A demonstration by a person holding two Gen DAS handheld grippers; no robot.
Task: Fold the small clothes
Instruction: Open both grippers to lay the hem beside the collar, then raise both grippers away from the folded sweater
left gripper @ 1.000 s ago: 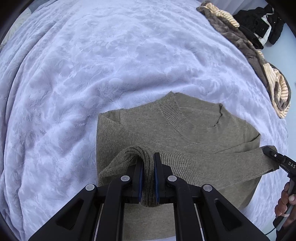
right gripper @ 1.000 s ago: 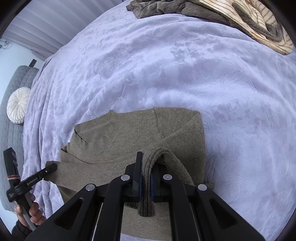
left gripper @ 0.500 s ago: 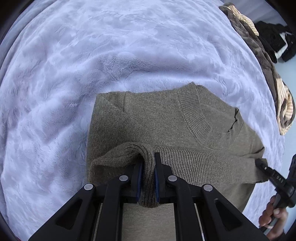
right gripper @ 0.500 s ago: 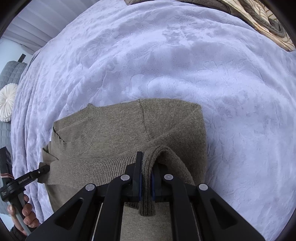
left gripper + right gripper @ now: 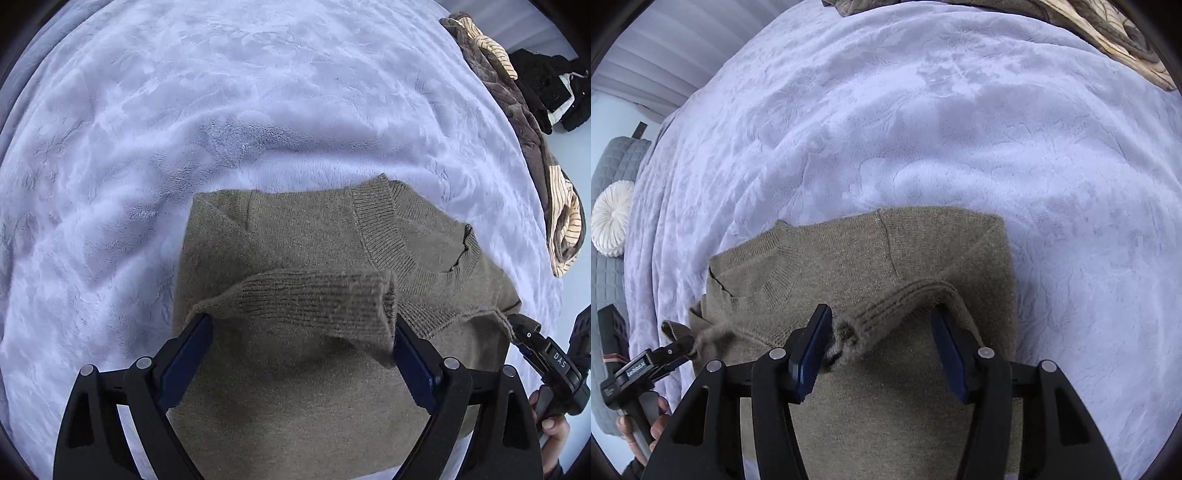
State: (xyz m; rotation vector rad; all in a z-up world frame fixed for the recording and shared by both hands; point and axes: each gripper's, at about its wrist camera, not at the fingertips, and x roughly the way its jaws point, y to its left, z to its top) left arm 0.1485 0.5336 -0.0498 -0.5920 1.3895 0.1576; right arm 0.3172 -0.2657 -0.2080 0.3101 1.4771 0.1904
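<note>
An olive knit sweater [image 5: 295, 236] lies on the lilac bed cover, sleeves folded in, its ribbed hem folded up toward the collar [image 5: 384, 236]. My left gripper [image 5: 299, 347] is open, its blue pads either side of the ribbed hem edge [image 5: 314, 299], which rests loose between them. My right gripper [image 5: 879, 339] is open too, with the hem's other end [image 5: 886, 306] lying between its pads. The sweater also shows in the right wrist view [image 5: 857, 251]. Each gripper shows at the other view's edge: the right [image 5: 532, 339], the left [image 5: 665, 354].
The lilac plush bed cover [image 5: 184, 110] spreads all around. A heap of brown and striped clothes [image 5: 554, 177] lies at its far right edge, with black garments [image 5: 550, 88] beyond. A white round cushion [image 5: 611, 218] rests on a grey quilted seat at the left.
Both grippers carried the hem forward over the sweater toward the collar, then opened and let it go. The hem now lies loose across the body.
</note>
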